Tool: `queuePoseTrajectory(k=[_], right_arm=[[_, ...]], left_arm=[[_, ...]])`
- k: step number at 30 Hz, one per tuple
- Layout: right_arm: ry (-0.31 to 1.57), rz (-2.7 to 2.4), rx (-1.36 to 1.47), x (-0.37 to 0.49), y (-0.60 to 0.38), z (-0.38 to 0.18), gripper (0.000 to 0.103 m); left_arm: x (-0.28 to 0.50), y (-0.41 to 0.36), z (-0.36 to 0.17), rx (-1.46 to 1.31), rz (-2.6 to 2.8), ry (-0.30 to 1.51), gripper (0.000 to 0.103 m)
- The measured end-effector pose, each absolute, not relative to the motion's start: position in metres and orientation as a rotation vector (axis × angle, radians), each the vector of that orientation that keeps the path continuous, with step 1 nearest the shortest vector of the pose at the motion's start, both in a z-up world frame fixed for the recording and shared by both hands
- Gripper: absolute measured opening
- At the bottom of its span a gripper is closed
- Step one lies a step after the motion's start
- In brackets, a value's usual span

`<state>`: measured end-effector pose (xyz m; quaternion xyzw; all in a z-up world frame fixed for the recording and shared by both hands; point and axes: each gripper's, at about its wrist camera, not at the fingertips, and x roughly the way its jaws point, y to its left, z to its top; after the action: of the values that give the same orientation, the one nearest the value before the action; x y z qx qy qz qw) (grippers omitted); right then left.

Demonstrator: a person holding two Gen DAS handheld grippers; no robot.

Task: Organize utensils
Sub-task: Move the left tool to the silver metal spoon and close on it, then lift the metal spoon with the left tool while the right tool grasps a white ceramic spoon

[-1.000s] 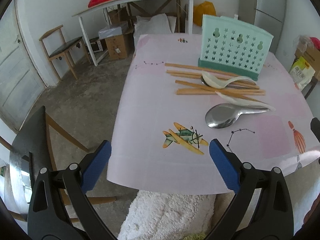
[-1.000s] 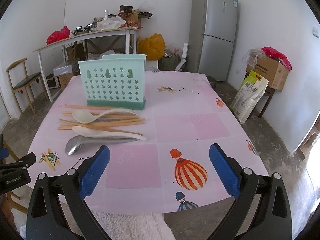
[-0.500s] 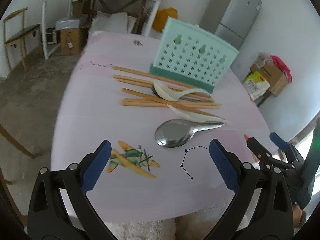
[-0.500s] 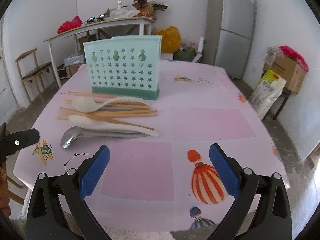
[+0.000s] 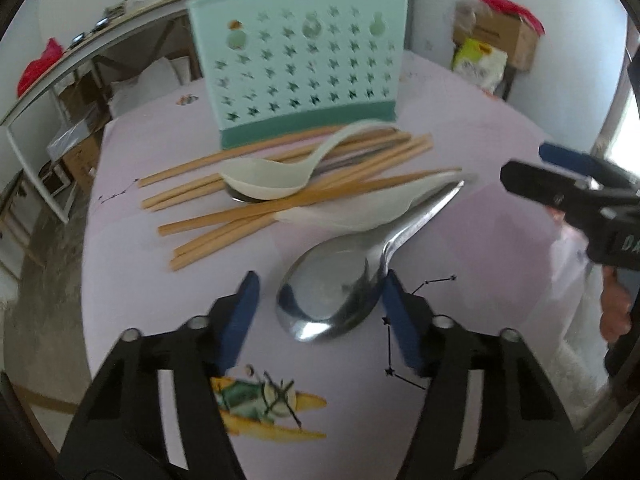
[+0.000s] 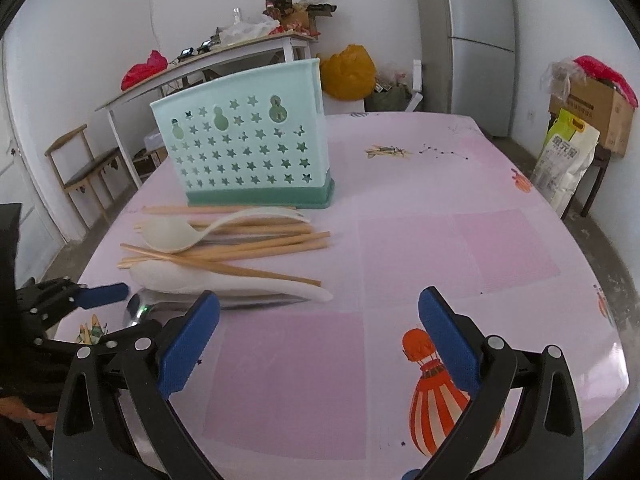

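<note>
Steel, the big serving spoon (image 5: 332,300) lies nearest the counter (image 6: 420,240) edge, in front of the mint utensil holder (image 5: 304,68). The left gripper (image 5: 320,312) straddles its bowl, jaws closing, the right blue pad just beside the bowl's edge, contact unclear. The right gripper (image 6: 320,344) hovers with jaws spread wide, grasping nothing.

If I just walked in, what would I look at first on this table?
Probably the big shiny metal spoon at the near edge, with the left gripper closing around its bowl. Behind it lies a messy pile of wooden chopsticks and two white spoons. The tall mint-green holder with star holes stands upright at the back.
</note>
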<state>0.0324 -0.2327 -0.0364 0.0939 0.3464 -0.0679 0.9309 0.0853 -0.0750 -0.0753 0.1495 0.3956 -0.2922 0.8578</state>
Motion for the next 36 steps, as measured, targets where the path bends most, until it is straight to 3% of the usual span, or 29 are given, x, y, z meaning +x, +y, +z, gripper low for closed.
queuePoseTrajectory(k=[3, 4, 5, 6, 17, 25, 34, 36], right_arm=[[0.718, -0.141, 0.19, 0.035, -0.233, -0.038, 0.097], [0.717, -0.142, 0.19, 0.034, -0.233, -0.038, 0.097], [0.715, -0.146, 0.19, 0.034, -0.234, -0.037, 0.097], [0.714, -0.148, 0.193, 0.034, -0.234, -0.037, 0.097], [0.702, -0.141, 0.168, 0.032, -0.227, -0.027, 0.097], [0.606, -0.135, 0.107, 0.022, -0.227, 0.003, 0.097], [0.481, -0.021, 0.097, 0.038, -0.224, 0.049, 0.096], [0.48, 0.014, 0.098, 0.047, -0.22, 0.053, 0.092]], left_arm=[[0.083, -0.079, -0.074, 0.339, -0.642, 0.833, 0.037], [0.079, -0.078, -0.071, 0.349, -0.656, 0.825, 0.03], [0.077, -0.076, -0.069, 0.346, -0.67, 0.829, 0.014], [0.076, -0.075, -0.068, 0.338, -0.682, 0.836, 0.009], [0.075, -0.06, -0.078, 0.212, -0.687, 0.851, 0.008], [0.06, -0.047, -0.065, 0.128, -0.793, 0.839, 0.001], [0.055, 0.006, -0.048, -0.133, -0.826, 0.838, 0.001], [0.056, 0.019, -0.046, -0.177, -0.797, 0.827, 0.001]])
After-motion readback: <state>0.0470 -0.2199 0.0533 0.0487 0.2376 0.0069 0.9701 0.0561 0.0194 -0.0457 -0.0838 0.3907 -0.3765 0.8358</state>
